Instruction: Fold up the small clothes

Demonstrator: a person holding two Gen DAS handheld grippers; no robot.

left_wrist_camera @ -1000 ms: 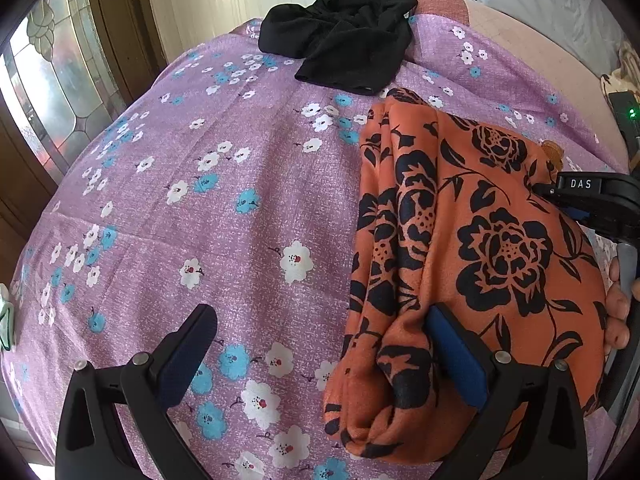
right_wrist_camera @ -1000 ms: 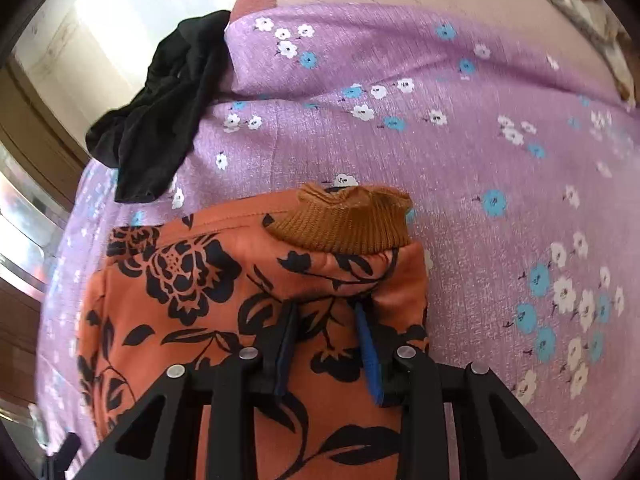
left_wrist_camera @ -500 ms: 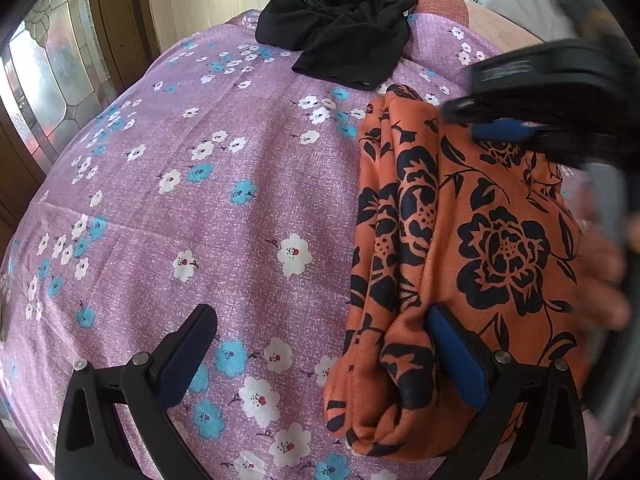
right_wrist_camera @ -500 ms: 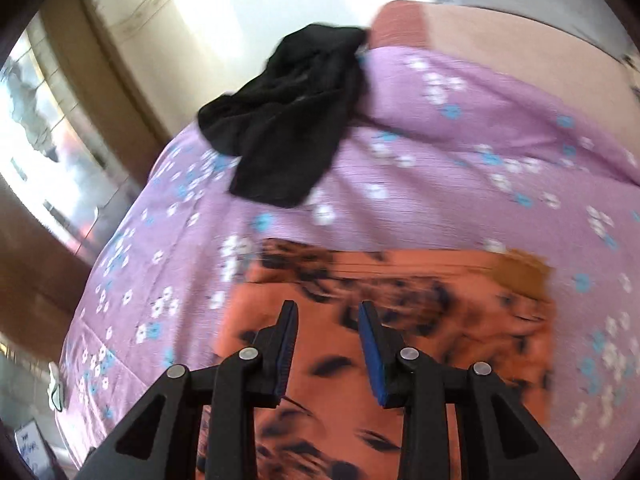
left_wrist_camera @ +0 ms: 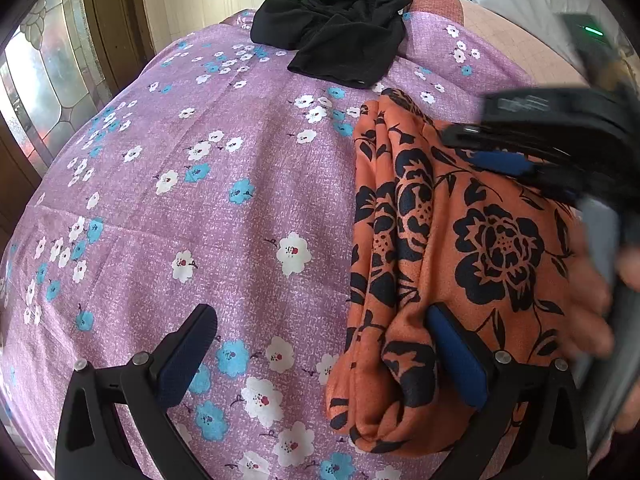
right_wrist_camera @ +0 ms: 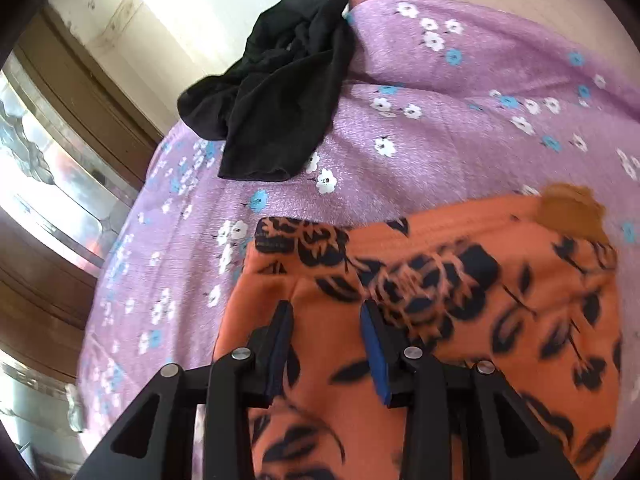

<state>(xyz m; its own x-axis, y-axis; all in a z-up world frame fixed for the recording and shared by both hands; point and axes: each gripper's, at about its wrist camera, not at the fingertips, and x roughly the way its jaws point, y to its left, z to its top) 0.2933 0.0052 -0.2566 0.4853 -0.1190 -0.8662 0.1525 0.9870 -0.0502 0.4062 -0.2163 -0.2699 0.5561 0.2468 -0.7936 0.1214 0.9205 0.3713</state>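
A purple floral bedsheet carries a folded orange floral garment and, well apart, a crumpled black garment

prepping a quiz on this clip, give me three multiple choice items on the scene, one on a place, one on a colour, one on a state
1. Where does the black garment lie?
A. far end of the floral sheet
B. on the orange garment
C. between the left gripper's fingers

2. What colour is the flower-printed garment?
A. green
B. orange with black
C. white

3. How is the left gripper?
A. wide open
B. shut on the sheet
C. shut on the black garment

Key:
1 A, it sits at the sheet's far edge, apart from the orange one.
2 B, black roses on orange.
3 A, its fingers stand far apart.
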